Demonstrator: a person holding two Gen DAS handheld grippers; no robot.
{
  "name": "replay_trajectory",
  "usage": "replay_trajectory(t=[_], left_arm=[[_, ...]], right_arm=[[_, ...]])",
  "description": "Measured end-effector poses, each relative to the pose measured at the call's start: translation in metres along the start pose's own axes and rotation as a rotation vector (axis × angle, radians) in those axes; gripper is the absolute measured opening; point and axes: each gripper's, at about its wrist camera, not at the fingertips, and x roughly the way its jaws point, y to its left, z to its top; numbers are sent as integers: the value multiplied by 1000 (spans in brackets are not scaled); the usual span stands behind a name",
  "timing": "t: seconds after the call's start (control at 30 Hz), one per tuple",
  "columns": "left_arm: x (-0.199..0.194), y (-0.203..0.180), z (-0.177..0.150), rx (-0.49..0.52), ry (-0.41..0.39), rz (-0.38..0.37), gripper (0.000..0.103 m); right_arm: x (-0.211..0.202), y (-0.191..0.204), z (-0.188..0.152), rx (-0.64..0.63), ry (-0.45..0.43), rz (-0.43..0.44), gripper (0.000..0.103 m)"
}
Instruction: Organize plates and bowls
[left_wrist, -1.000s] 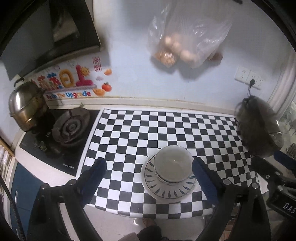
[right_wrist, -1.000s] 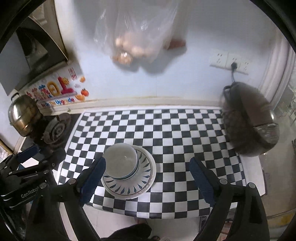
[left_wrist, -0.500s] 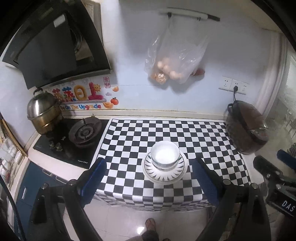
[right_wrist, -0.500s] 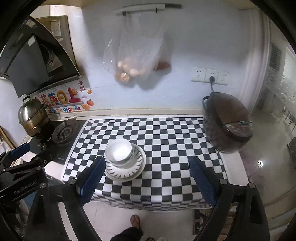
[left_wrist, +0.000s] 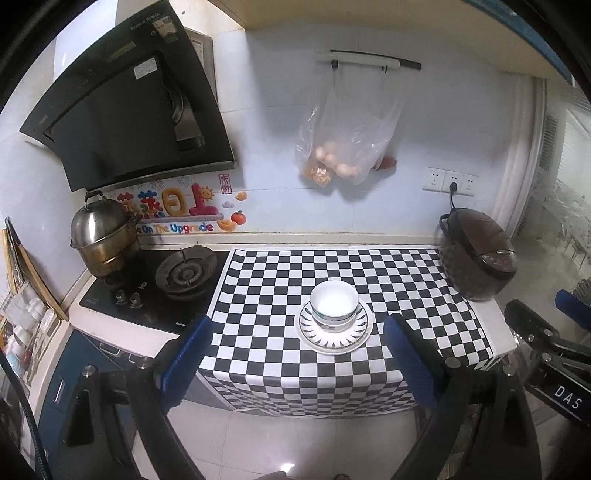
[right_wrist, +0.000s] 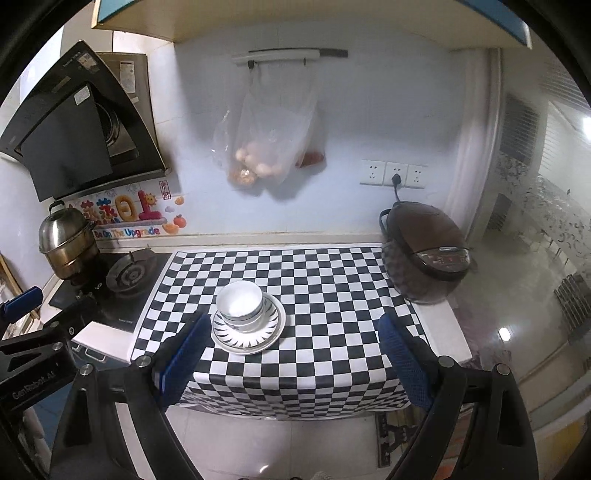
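Observation:
A white bowl (left_wrist: 334, 302) stands stacked on a white plate with a dark leaf-pattern rim (left_wrist: 335, 341), on the black-and-white checkered counter (left_wrist: 280, 291). The same bowl (right_wrist: 240, 301) and plate (right_wrist: 248, 336) show in the right wrist view. My left gripper (left_wrist: 297, 360) is open and empty, held back from the counter's front edge and above the floor. My right gripper (right_wrist: 291, 360) is open and empty too, also clear of the counter. The right gripper shows at the right edge of the left wrist view (left_wrist: 546, 343), the left gripper at the left edge of the right wrist view (right_wrist: 33, 332).
A brown rice cooker (left_wrist: 476, 258) stands at the counter's right end. A gas hob (left_wrist: 184, 273) with a steel pot (left_wrist: 101, 236) lies to the left under a black hood (left_wrist: 125, 122). A plastic bag of food (left_wrist: 343, 147) hangs on the wall.
Both grippers have pulled back and up from the counter; the bowl and plate look smaller and farther. The bowl and plate have not moved.

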Motion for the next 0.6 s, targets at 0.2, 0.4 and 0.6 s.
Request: replay_trajectory(t=[0.2, 0.4, 0.6], left_arm=[[-8, 13, -11, 6, 3, -13, 95], [-14, 21, -17, -7, -1, -10, 95], [-20, 26, -21, -12, -12, 3, 95]], right_arm=[[-19, 19, -11, 1, 12, -29, 94], [-23, 29, -18, -4, 23, -52, 94], [-24, 31, -20, -5, 24, -56, 94]])
